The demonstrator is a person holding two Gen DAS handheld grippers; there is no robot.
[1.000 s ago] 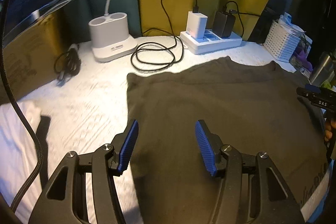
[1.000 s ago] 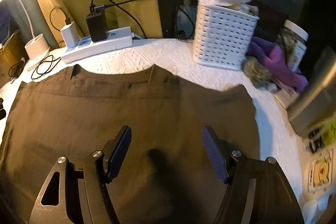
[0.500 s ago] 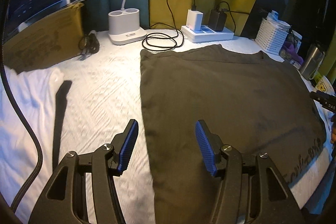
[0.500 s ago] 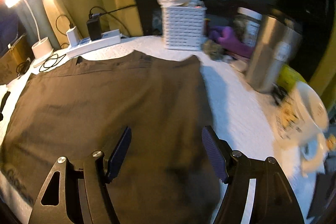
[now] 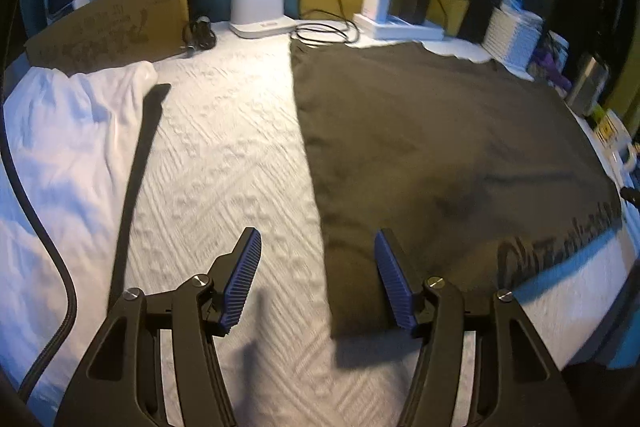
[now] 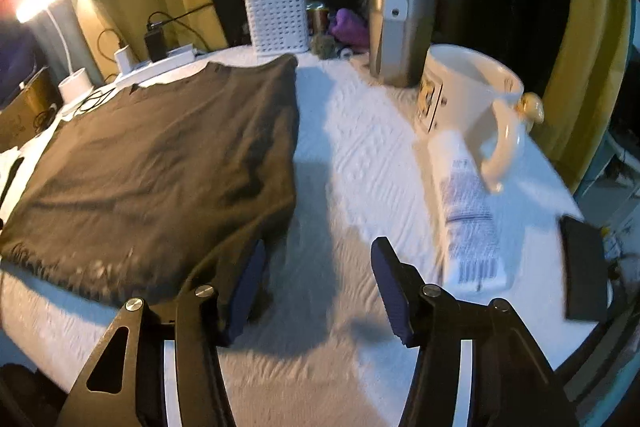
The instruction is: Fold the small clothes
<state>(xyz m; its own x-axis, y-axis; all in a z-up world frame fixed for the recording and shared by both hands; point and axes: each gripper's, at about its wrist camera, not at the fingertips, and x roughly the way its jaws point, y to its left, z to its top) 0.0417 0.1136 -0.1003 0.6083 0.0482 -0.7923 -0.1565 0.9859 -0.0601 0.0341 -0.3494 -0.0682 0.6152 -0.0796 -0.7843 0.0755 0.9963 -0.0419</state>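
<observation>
A dark olive shirt [image 5: 440, 155] lies flat on the white textured cover [image 5: 224, 155], printed lettering along its near hem. My left gripper [image 5: 317, 235] is open and straddles the shirt's left edge near the front corner: its right finger is over the cloth, its left finger over the cover. In the right wrist view the shirt [image 6: 160, 163] fills the left side. My right gripper [image 6: 318, 247] hangs at the shirt's near right corner, its jaws closing. The corner lies against its left finger; only bare cover shows between the pads.
A white cloth [image 5: 60, 147] and a black cable [image 5: 44, 227] lie on the left. Cardboard box [image 5: 112, 27], lamp base [image 5: 258, 11] and power strip [image 5: 400, 27] line the back. On the right are a mug [image 6: 472, 95], steel tumbler [image 6: 404, 31], lying tube [image 6: 468, 211] and white basket [image 6: 278, 23].
Both grippers have drawn back toward the near hem and apart. The left went from over the shirt to its left edge, the right to its right edge, and the right jaws narrowed.
</observation>
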